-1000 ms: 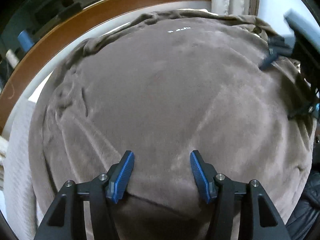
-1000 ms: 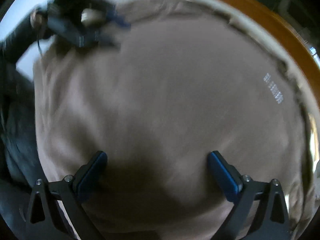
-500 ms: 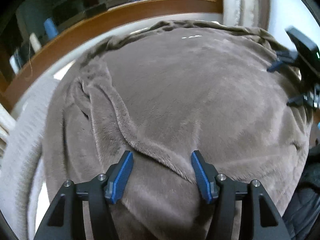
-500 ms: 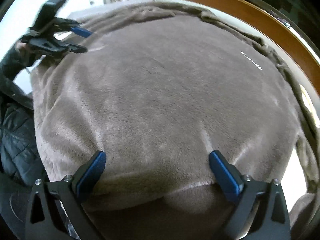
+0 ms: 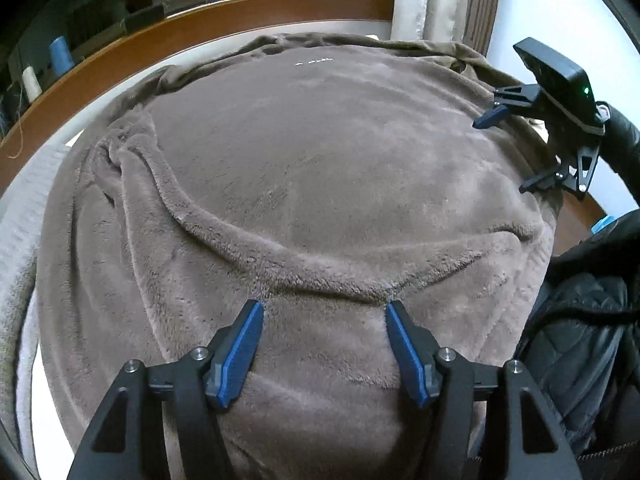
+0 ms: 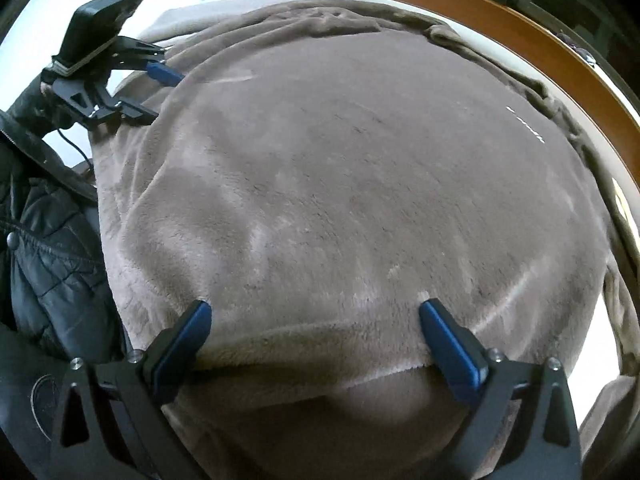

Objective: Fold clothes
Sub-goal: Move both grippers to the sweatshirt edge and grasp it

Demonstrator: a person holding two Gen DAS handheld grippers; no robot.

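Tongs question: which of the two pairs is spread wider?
The right tongs: their blue pads stand far apart over the brown fleece garment. The left tongs are open too, but narrower.

Both cameras sit close above the brown fleece garment (image 5: 320, 168), each looking forward and down along its own blue-padded fingers. The left wrist view faces across the garment toward the wooden rail (image 5: 120, 52) beyond its far edge, with the right gripper (image 5: 508, 148) at the garment's right side. The right wrist view looks over the same garment (image 6: 360, 184) toward that rail (image 6: 520, 36), with the left gripper (image 6: 156, 92) at the garment's left side. Both views share nearly the whole fleece surface
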